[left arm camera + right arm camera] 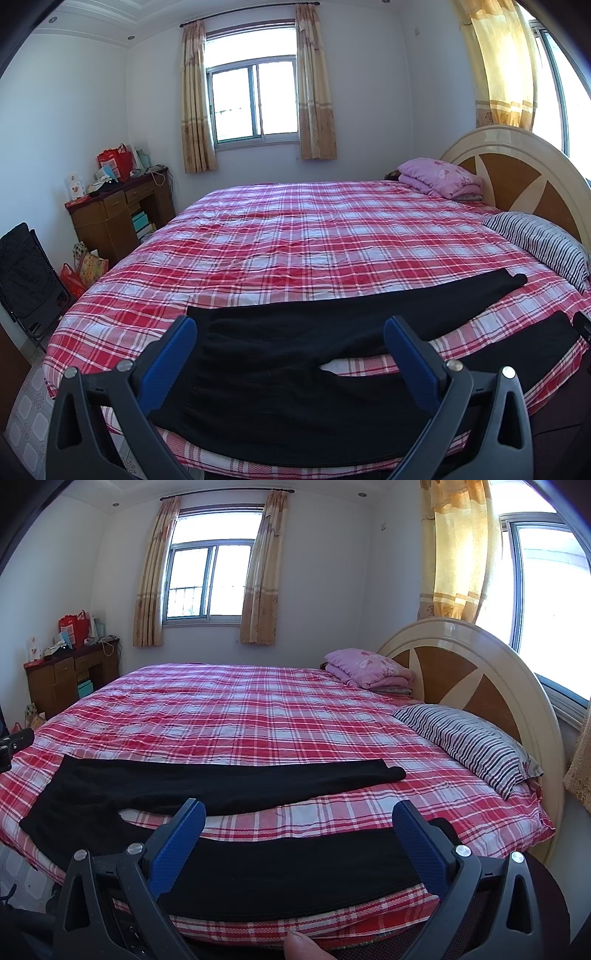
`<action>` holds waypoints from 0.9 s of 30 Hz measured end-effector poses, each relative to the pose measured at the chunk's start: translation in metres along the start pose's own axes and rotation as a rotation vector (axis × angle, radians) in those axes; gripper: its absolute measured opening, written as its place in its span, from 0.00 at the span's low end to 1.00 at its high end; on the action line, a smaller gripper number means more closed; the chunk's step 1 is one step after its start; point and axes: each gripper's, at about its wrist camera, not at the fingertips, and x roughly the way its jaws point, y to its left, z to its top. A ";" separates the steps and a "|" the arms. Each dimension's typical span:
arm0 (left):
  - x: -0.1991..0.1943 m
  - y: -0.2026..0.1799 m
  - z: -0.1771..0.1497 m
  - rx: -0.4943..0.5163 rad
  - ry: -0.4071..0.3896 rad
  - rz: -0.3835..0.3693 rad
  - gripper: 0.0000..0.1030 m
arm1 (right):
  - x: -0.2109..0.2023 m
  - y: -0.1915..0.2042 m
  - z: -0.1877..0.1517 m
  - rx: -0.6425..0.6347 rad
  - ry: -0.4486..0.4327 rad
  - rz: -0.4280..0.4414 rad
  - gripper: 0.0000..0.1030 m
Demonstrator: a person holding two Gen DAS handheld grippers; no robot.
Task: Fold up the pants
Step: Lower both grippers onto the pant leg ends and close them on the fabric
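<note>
Black pants (280, 354) lie spread flat along the near edge of a round bed with a red plaid cover (314, 236). The waist is at the left and both legs run to the right. In the right wrist view the pants (155, 786) show a far leg and a near leg (295, 867) at the bed's edge. My left gripper (290, 328) is open and empty, hovering over the waist and crotch. My right gripper (299, 812) is open and empty, hovering over the near leg.
A striped pillow (469, 742) and a folded pink quilt (369, 668) lie by the round headboard (480, 672) at the right. A wooden desk (118, 214) with clutter stands at the left wall. A black folding chair (26, 273) and bags stand beside it.
</note>
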 end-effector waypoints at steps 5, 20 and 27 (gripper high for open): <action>0.008 -0.001 -0.003 0.004 0.009 0.008 1.00 | 0.005 0.001 -0.002 0.002 0.003 0.043 0.99; 0.170 0.131 -0.009 0.071 0.151 0.276 1.00 | 0.106 -0.029 -0.034 0.066 0.154 0.054 0.99; 0.236 0.180 -0.022 0.041 0.315 0.198 0.85 | 0.164 -0.053 -0.024 0.050 0.211 -0.024 0.96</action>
